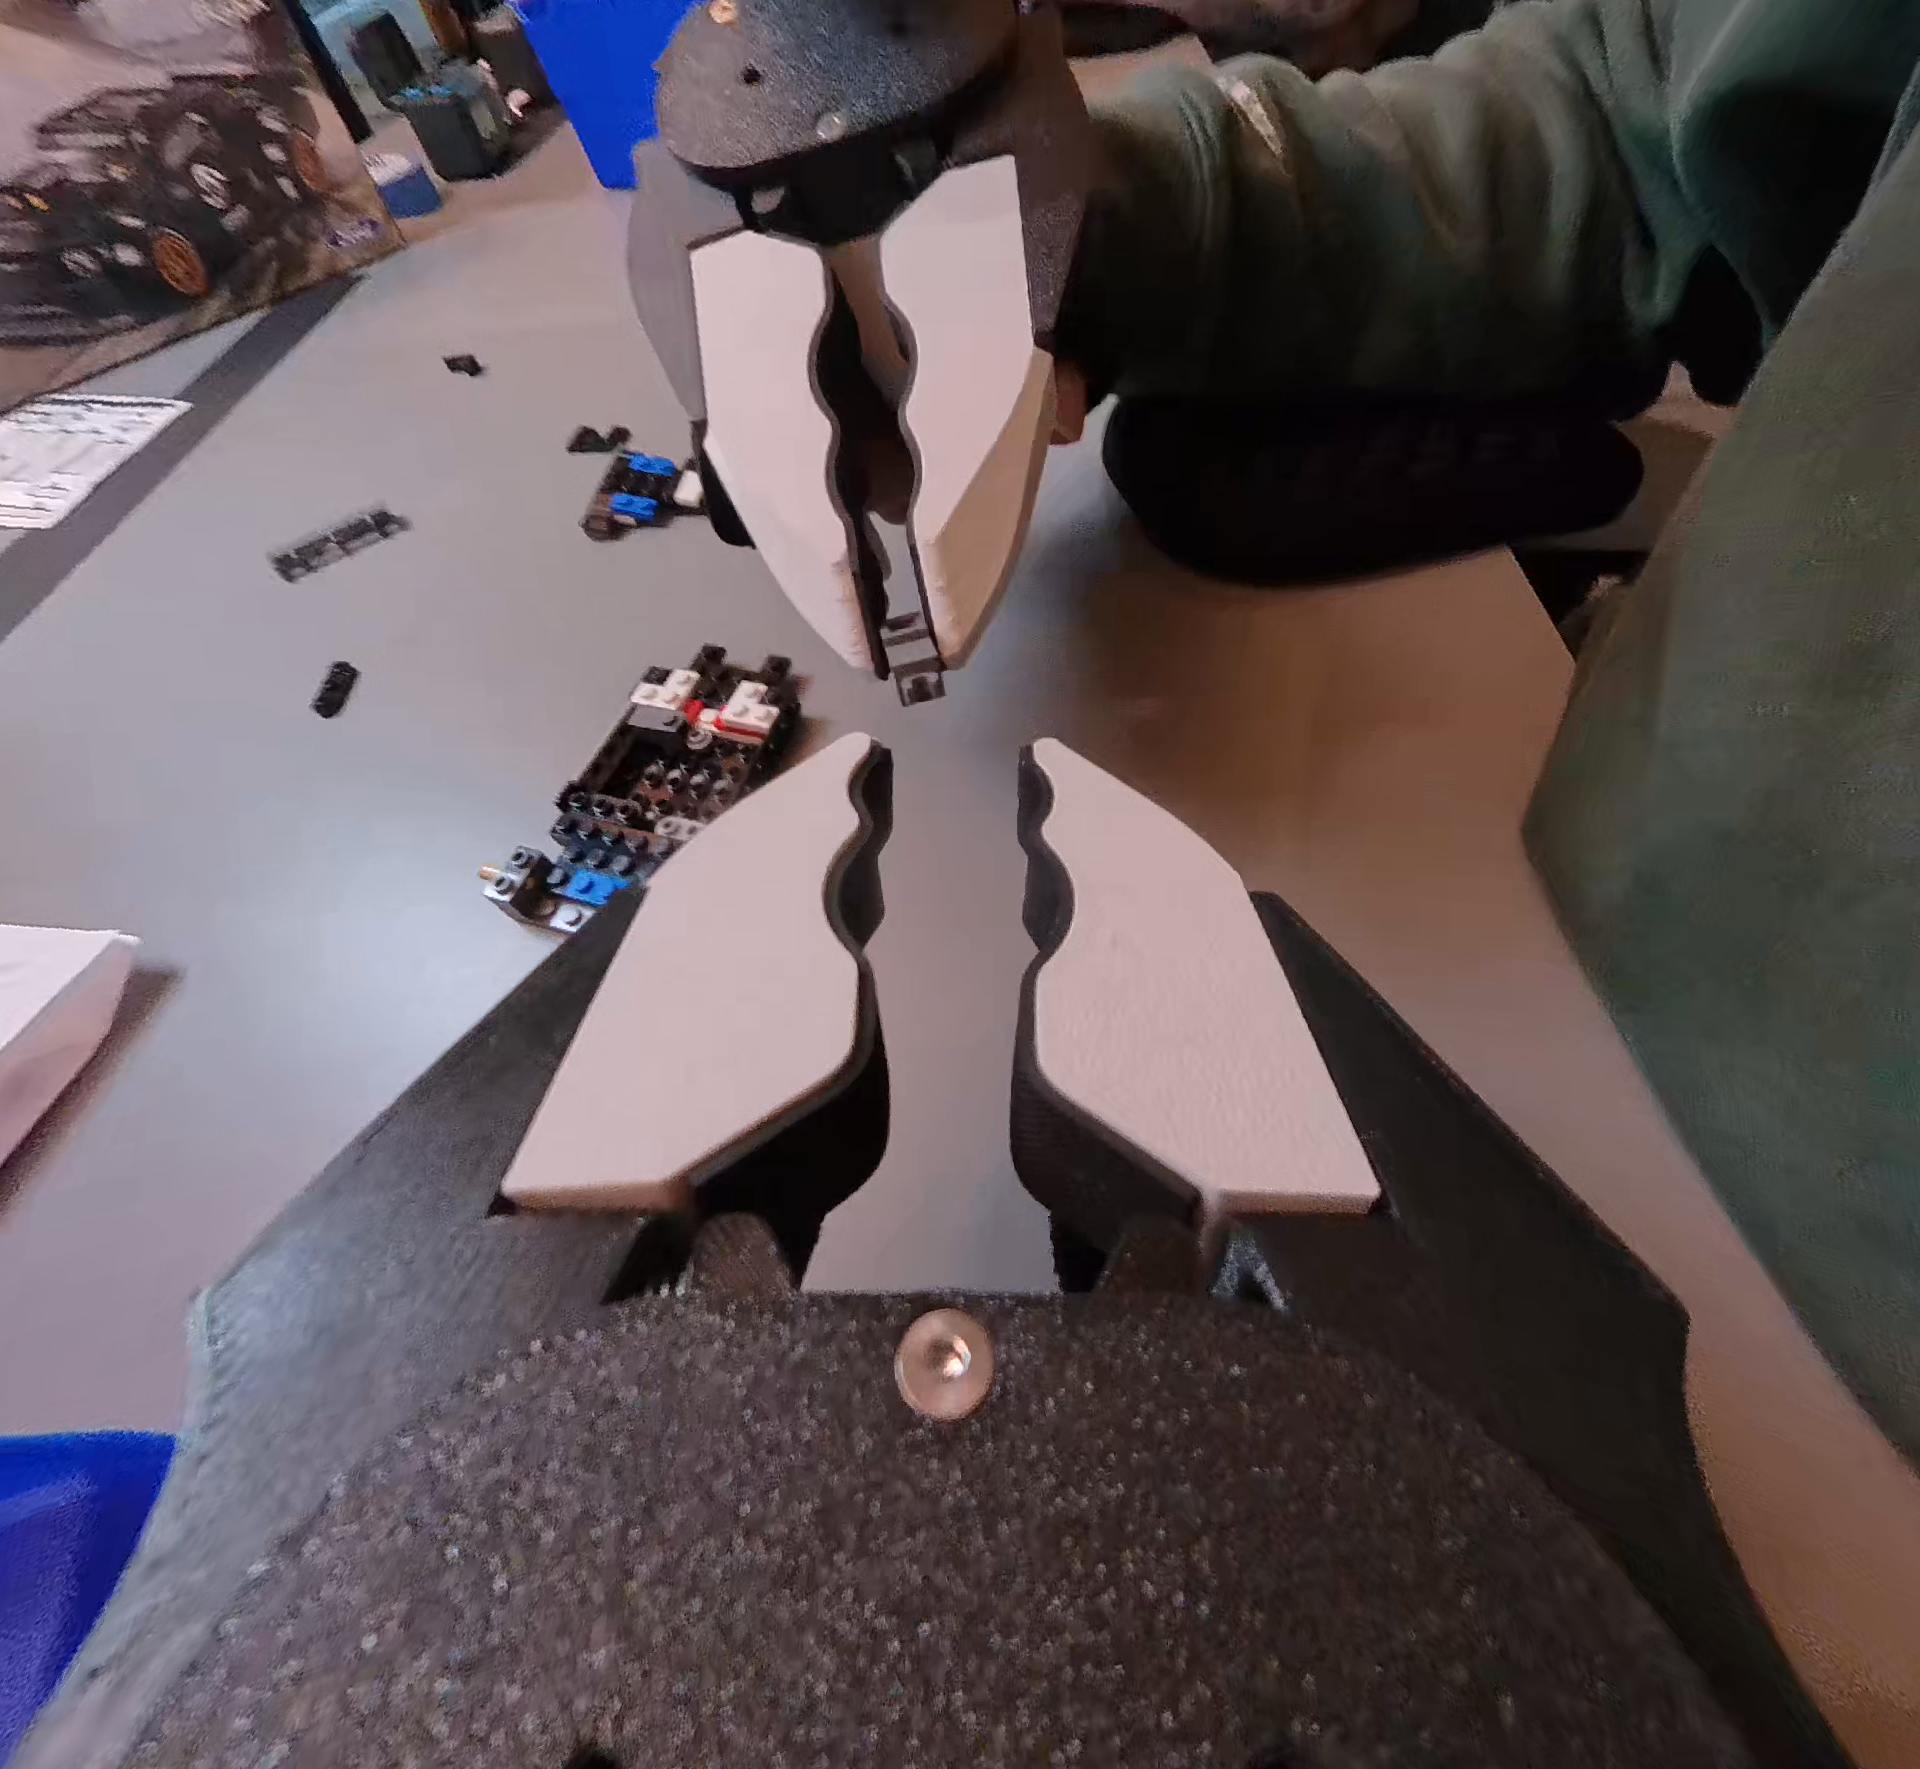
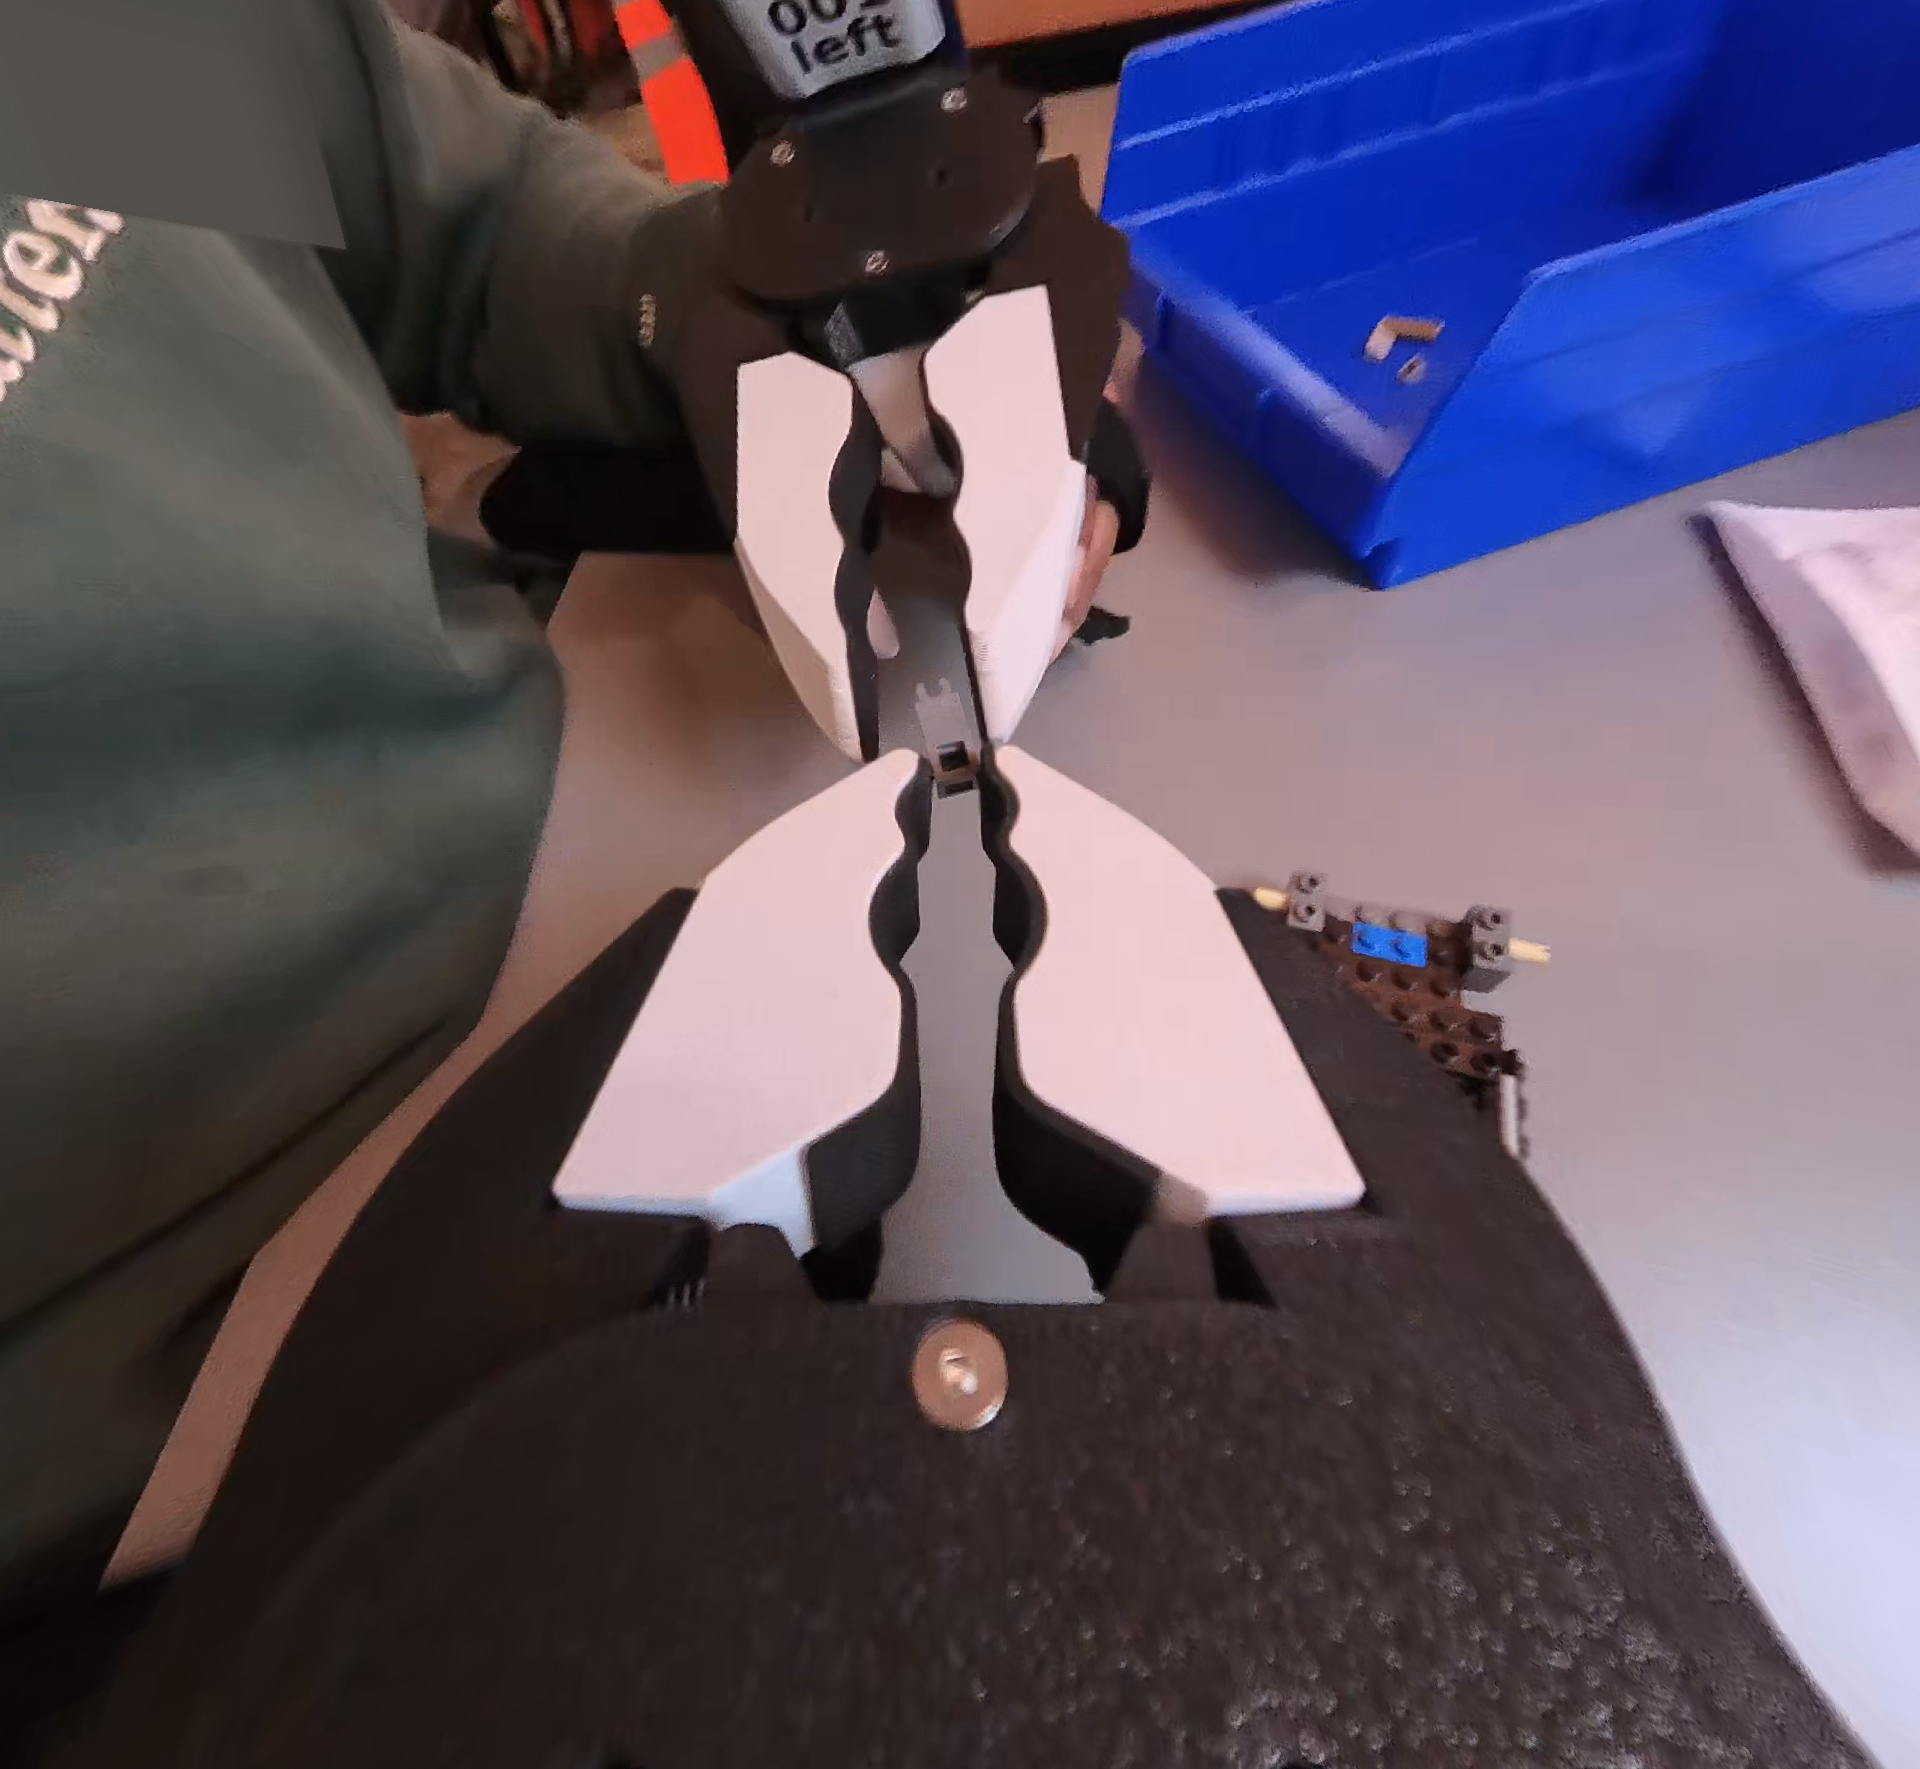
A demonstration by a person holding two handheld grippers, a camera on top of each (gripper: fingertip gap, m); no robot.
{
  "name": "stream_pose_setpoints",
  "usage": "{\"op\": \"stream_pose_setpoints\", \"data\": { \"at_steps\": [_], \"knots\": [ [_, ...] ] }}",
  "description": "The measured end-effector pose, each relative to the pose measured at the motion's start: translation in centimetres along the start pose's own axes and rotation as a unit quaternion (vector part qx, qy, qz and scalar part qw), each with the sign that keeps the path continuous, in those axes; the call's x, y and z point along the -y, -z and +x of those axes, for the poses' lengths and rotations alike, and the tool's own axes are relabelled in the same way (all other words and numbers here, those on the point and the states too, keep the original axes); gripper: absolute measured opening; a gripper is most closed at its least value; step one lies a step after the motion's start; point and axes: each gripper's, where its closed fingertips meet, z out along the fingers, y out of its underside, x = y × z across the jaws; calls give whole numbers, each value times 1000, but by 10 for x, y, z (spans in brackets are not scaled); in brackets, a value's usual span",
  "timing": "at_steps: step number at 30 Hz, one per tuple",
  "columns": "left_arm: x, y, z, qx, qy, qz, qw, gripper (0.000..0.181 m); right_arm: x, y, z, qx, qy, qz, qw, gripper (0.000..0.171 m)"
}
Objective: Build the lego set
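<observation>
Fingertip to fingertip, the two tools face each other just above the grey table (image 1: 312,888). The right gripper (image 2: 954,761) is clenched on a small black brick (image 2: 951,776), which pokes out past its tips. The left gripper (image 1: 954,745) stands released, its jaws apart, its tips just short of that brick at twelve o'clock. I cannot tell if they touch. A half-built brick model (image 1: 675,784) lies at ten o'clock of the left gripper, with loose black pieces (image 1: 335,686) beyond. A blue bin (image 2: 1455,265) sits at one o'clock of the right.
</observation>
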Motion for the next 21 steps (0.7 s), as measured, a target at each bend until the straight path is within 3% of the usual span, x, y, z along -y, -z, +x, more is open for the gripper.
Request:
{"op": "stream_pose_setpoints", "data": {
  "at_steps": [7,21],
  "knots": [
    [11,4,-10,36,2,24,999,8,3,-8,3,-39,36,-8,999,8],
    [8,6,-14,43,5,21,999,7,-3,-7,9,-76,76,-32,994,8]
  ]
}}
